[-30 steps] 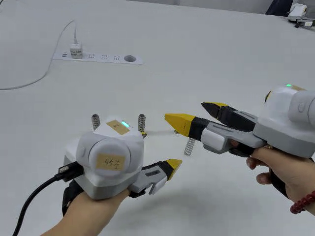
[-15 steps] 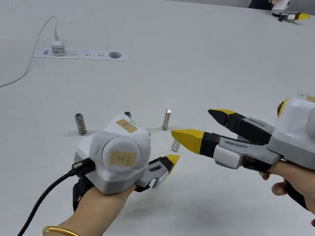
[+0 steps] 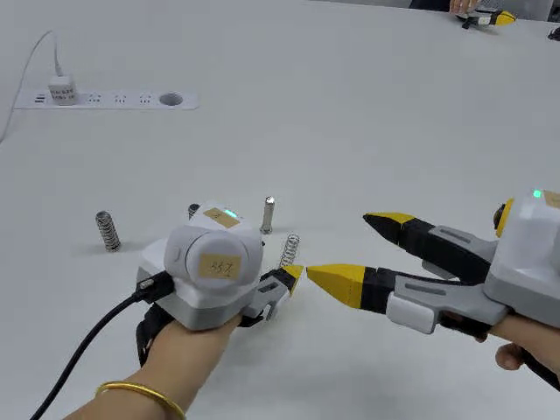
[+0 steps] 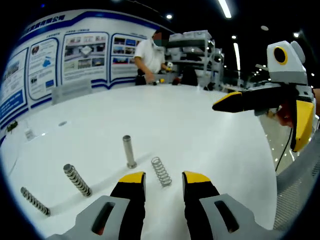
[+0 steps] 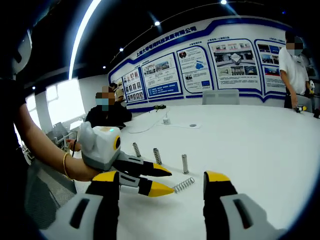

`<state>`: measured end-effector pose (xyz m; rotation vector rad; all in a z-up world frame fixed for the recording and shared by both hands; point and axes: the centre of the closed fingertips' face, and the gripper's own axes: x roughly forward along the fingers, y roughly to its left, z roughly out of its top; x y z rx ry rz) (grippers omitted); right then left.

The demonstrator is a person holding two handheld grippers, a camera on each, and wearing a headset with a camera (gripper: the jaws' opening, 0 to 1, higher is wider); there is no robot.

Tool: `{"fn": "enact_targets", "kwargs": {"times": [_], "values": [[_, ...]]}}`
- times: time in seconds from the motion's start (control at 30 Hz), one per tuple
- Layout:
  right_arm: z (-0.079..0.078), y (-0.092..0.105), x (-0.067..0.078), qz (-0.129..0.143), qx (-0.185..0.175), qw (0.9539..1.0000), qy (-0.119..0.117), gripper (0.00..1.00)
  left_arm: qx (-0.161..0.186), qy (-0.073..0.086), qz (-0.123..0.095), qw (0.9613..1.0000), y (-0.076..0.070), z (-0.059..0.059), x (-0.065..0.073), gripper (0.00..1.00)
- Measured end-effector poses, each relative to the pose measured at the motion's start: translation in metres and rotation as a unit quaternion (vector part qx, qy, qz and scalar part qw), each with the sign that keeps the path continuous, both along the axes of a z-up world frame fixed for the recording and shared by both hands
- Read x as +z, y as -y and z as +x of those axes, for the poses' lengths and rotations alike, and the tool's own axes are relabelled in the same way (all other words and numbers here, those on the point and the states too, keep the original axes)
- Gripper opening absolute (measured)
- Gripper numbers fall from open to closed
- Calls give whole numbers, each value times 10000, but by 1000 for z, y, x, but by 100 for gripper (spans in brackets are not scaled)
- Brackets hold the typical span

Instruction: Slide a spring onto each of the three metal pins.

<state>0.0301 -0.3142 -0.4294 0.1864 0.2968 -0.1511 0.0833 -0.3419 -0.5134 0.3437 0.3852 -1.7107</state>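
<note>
The left hand-held gripper (image 4: pixel 164 177) is hovering low over the white worktop (image 3: pixel 350 131) with its jaws apart. The loose spring (image 4: pixel 161 171) is lying just ahead of the gap between them, near the bare pin (image 4: pixel 128 151). The right hand-held gripper (image 3: pixel 339 246) is pointing in from the side, jaws wide apart and holding nothing. The middle pin (image 4: pixel 77 180) and end pin (image 4: pixel 34 201) (each already wearing a spring) are standing in line beyond.

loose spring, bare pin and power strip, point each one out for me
loose spring (image 4: pixel 161 171), left gripper view, on its middle coils
bare pin (image 4: pixel 129 151), left gripper view, halfway up the shaft
power strip (image 3: pixel 114 100), head view, on its white top face
</note>
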Motion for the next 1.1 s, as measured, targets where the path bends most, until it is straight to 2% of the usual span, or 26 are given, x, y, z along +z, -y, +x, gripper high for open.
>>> {"fn": "enact_targets", "kwargs": {"times": [0.03, 0.17, 0.27, 0.43, 0.57, 0.83, 0.93, 1.1], "values": [[-1, -2, -3, -17, 39, 10000, -54, 70, -8, 41, 23, 10000, 2, 0, -2, 30], [-3, -4, -8, 17, 64, 9999, -102, 68, 9, 0, 112, 9999, 6, 0, -8, 27], [-4, -7, -11, -54, 128, 9998, -167, 68, -100, 108, 155, 9998, 7, -2, -13, 26], [-3, -8, -12, -99, 192, 9995, -220, 68, -302, 165, 189, 9992, 10, -2, -19, 23], [-2, -7, -13, -96, 176, 9995, -231, 67, -370, 147, 174, 9991, 13, -3, -19, 20], [1, -6, -15, -65, 158, 9995, -252, 67, -315, 65, 300, 9990, 12, 0, -25, 12], [1, -5, -16, -52, 128, 9996, -256, 67, -378, 148, 282, 9988, 12, 0, -24, 11], [-1, 2, -19, 160, -93, 9995, -257, 66, -551, 299, 269, 9977, 9, -2, -24, 10]]}}
